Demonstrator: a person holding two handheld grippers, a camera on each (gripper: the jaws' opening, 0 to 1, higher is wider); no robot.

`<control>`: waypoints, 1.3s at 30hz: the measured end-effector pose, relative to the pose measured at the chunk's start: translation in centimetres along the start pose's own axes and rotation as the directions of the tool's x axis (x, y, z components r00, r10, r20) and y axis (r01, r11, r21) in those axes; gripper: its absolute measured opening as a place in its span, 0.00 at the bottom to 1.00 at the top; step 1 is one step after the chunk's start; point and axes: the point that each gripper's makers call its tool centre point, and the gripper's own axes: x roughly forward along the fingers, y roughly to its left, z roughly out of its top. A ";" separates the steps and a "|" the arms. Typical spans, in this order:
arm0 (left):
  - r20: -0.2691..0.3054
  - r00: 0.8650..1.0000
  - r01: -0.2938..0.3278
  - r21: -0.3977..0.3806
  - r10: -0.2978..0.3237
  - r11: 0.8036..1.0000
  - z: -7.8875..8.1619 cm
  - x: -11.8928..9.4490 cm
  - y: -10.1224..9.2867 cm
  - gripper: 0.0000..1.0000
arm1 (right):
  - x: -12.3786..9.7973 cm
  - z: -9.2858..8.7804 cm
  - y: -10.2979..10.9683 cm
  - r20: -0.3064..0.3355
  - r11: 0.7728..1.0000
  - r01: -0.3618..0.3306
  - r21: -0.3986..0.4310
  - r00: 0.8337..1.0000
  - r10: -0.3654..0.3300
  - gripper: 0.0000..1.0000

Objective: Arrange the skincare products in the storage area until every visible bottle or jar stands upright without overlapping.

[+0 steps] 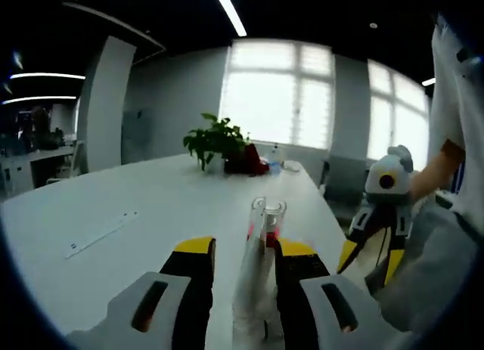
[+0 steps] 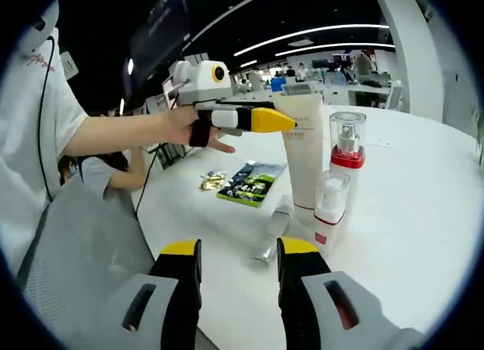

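Observation:
A tall white tube (image 2: 305,157) stands on its cap on the white table (image 2: 408,214). My left gripper (image 2: 283,122) reaches in from the left at its top end. In the left gripper view the tube (image 1: 253,286) sits between the jaws of my left gripper (image 1: 243,248), which look shut on it. A pump bottle with a red collar and a clear cap (image 2: 347,146) stands upright just behind, also visible past the tube as the pump bottle (image 1: 267,214). A smaller white bottle (image 2: 330,210) stands in front of it. A small clear bottle (image 2: 271,235) lies on its side. My right gripper (image 2: 240,248) is open and empty near it.
A green-blue sachet (image 2: 250,182) and a gold wrapper (image 2: 212,181) lie near the table's edge. A potted plant (image 1: 215,142) and a red thing (image 1: 246,161) stand at the far end, and a white strip (image 1: 100,233) lies to the left. My right gripper (image 1: 370,258) hangs off the table's right edge.

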 end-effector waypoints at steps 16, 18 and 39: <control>-0.049 0.977 -0.214 -0.098 0.210 0.972 -3.1 -8.9 -1.2 0.56 | 0.2 0.4 1.5 -0.021 0.999 0.030 -0.023 0.999 -0.030 0.53; -0.054 0.969 -0.244 -0.112 0.240 0.963 -3.5 -10.3 -1.4 0.58 | 0.2 0.4 1.7 -0.023 0.999 0.032 -0.025 0.999 -0.032 0.54; -0.130 0.896 -0.444 -0.254 0.425 0.859 -7.5 -19.6 -5.5 0.86 | -0.6 0.0 0.6 -0.034 0.994 0.105 -0.041 0.994 -0.106 0.59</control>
